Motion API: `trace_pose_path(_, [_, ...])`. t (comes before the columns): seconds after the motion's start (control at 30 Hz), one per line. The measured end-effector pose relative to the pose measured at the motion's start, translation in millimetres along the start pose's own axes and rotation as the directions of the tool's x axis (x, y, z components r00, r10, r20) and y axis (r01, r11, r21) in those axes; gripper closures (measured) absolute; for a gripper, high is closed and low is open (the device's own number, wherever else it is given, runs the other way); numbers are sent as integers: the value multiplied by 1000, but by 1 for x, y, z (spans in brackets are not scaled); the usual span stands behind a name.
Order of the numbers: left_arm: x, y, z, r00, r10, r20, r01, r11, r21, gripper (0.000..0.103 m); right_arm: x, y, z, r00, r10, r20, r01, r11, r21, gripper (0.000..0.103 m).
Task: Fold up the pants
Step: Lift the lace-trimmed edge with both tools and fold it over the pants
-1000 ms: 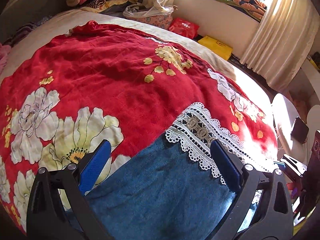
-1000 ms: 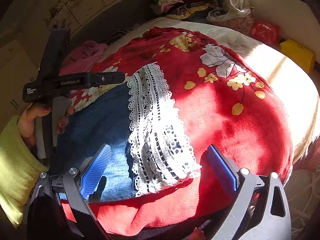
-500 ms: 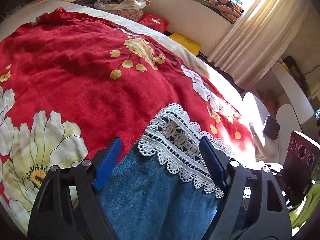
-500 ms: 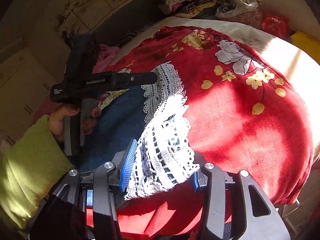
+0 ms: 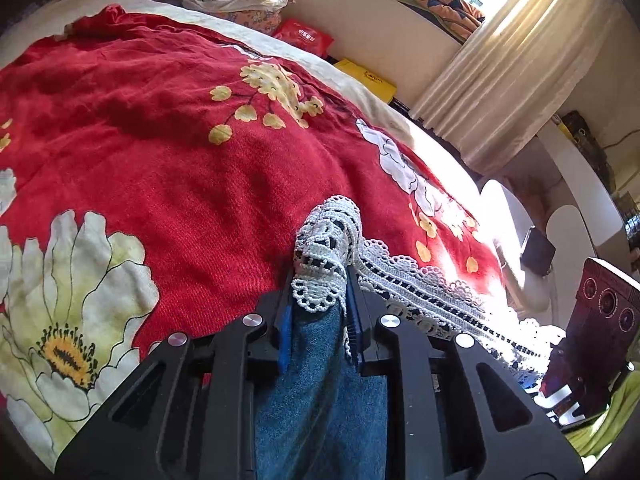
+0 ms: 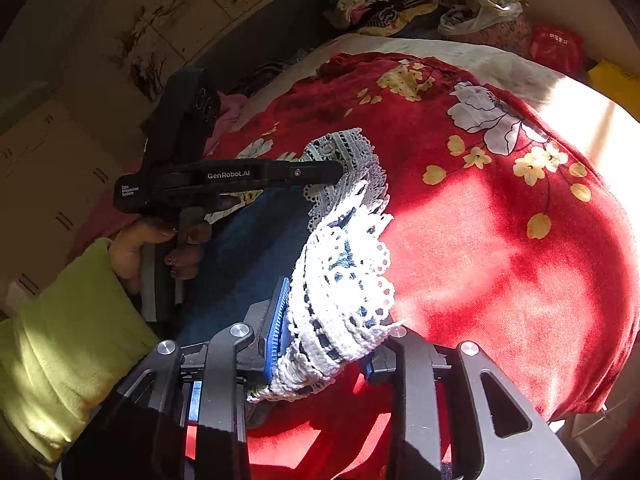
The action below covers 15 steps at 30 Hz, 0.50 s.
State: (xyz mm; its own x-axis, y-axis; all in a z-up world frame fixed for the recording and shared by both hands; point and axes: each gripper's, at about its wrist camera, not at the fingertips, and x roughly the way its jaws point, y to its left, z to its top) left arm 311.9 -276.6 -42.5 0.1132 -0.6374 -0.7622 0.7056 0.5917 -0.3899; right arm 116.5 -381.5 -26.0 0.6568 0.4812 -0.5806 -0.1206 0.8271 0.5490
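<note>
A: What has changed since a second ago?

B: Both grippers were spread wide over the pants then. Each has since closed on the lace hem.

A: Left wrist view first. What can be counted?

B: One left gripper point(image 5: 316, 316), its two blue pads pressed together on one pair of pants point(image 5: 320, 392). The pants lie on one red blanket point(image 5: 168, 152) printed with large white and yellow flowers. Behind the bed are one red bag point(image 5: 304, 36), one yellow box point(image 5: 366, 80) and a cream curtain point(image 5: 508, 64). The gripper's black frame hides the nearer denim.

A: How do the pants look here?

B: Blue denim, with a wide white lace hem point(image 5: 326, 240) bunched up above the pads and trailing right into sunlight.

A: And the right wrist view?

B: One right gripper point(image 6: 324, 332), clamped on the lace. The left gripper reaches in from the left, held by a hand point(image 6: 160, 240) in a lime sleeve point(image 6: 68, 344). The pants lie between them on the blanket, lace lifted and crumpled.
</note>
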Motion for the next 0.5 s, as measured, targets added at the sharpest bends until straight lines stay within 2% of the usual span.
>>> trace_pose_path(0.1, [-22,-2,-5,997,-30,66,30,1000,-8,89,-9,22,2,999,28,26,-27,998,-54,77])
trace_pose_path(0.23, [-70,3,-18,980,-70,185,80,996,-46,89,-20,58,5,996,71,45,-65,988,-141,77])
trace_pose_path(0.37, [-120,11,-45,961,-57,272,80,994,-76,89,-19,101,8,991,126,33,-115,964,-239,77])
trace_pose_path(0.5, [-152,30,-82,945,-35,324,85,986,-144,89,-2,136,-2,987,160,-8,-154,939,-308,77])
